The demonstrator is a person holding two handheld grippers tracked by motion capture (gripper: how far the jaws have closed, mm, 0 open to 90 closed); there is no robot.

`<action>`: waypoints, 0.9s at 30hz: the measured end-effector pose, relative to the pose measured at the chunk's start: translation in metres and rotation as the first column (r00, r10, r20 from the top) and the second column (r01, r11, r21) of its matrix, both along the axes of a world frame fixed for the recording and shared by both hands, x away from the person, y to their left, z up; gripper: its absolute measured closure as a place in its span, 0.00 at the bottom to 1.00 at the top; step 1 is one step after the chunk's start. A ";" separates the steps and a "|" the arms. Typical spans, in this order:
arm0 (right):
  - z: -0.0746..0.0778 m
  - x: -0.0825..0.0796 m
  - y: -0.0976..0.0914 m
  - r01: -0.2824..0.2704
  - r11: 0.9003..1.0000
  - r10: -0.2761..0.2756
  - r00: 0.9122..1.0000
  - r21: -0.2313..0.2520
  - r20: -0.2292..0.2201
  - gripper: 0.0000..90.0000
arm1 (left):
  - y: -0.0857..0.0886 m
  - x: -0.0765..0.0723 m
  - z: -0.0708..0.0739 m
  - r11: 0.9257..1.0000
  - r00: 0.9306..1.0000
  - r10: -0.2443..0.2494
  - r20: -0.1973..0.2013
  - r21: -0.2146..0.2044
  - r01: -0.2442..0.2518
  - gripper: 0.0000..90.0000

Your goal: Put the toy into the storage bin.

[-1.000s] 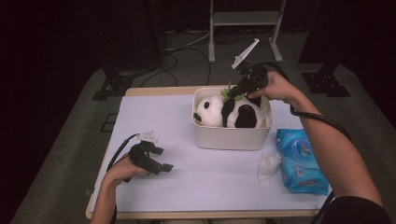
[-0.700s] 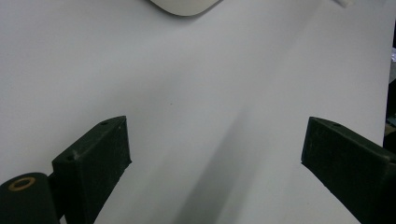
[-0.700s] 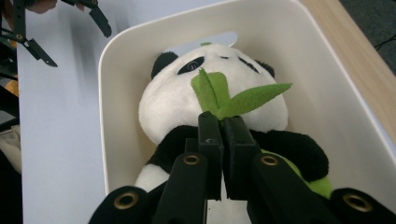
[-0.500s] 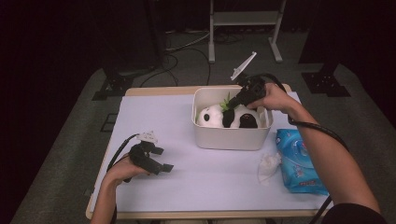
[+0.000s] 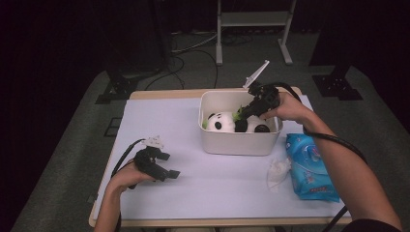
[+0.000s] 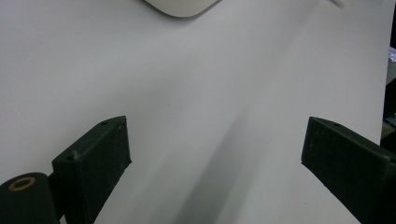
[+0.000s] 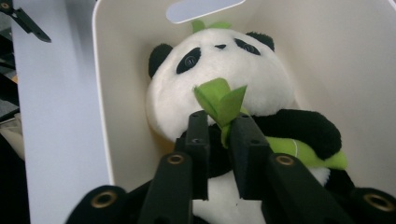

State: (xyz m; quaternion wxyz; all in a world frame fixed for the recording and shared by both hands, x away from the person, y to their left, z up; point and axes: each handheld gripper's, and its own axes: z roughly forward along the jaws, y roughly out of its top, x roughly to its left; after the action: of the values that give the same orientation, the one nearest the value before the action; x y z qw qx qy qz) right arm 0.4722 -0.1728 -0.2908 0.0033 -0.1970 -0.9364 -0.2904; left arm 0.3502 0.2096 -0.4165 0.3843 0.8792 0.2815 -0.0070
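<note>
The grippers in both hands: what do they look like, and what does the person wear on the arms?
Both the left gripper and the right gripper are black, with two flat, blocky jaws and brass-coloured rivets. Each carries a pale three-cornered plate on top and trails a black cable. The forearms are bare; a dark sleeve edge shows at the right shoulder.

left tool [image 5: 162, 166]: black, blocky pads, grey plate | right tool [image 5: 249, 110]: black, brass-ringed screws, black cable

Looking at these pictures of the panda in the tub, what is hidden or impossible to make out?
- Panda: its legs, right gripper view, behind the right gripper jaws.
- White tub: left gripper view, cut off by the top edge.
- Blue packet: high view, print too small to read.
- Crumpled clear wrapper: high view, too small to identify.
</note>
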 end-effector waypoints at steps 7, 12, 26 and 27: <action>0.014 -0.008 -0.009 0.004 0.999 -0.004 1.000 0.051 0.008 0.77 | 0.002 -0.003 -0.001 1.000 1.000 0.013 -0.002 0.000 -0.013 0.08; 0.022 -0.019 -0.016 -0.002 0.998 0.000 1.000 0.067 0.023 0.74 | 0.002 -0.006 0.001 1.000 1.000 0.017 0.008 -0.002 -0.017 0.08; 0.032 -0.045 -0.044 0.029 0.992 -0.036 0.998 0.126 0.047 0.67 | 0.001 -0.009 0.006 1.000 1.000 0.014 0.026 -0.013 -0.014 0.08; 0.032 -0.047 -0.047 0.035 0.991 -0.041 0.998 0.131 0.046 0.67 | 0.001 -0.009 0.006 1.000 1.000 0.015 0.026 -0.013 -0.014 0.08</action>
State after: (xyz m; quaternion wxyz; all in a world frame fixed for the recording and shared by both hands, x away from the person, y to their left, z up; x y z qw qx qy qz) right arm 0.4250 -0.2193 -0.2584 -0.0124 -0.2068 -0.9115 -0.3553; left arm 0.3408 0.2104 -0.4102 0.3936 0.8747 0.2827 0.0056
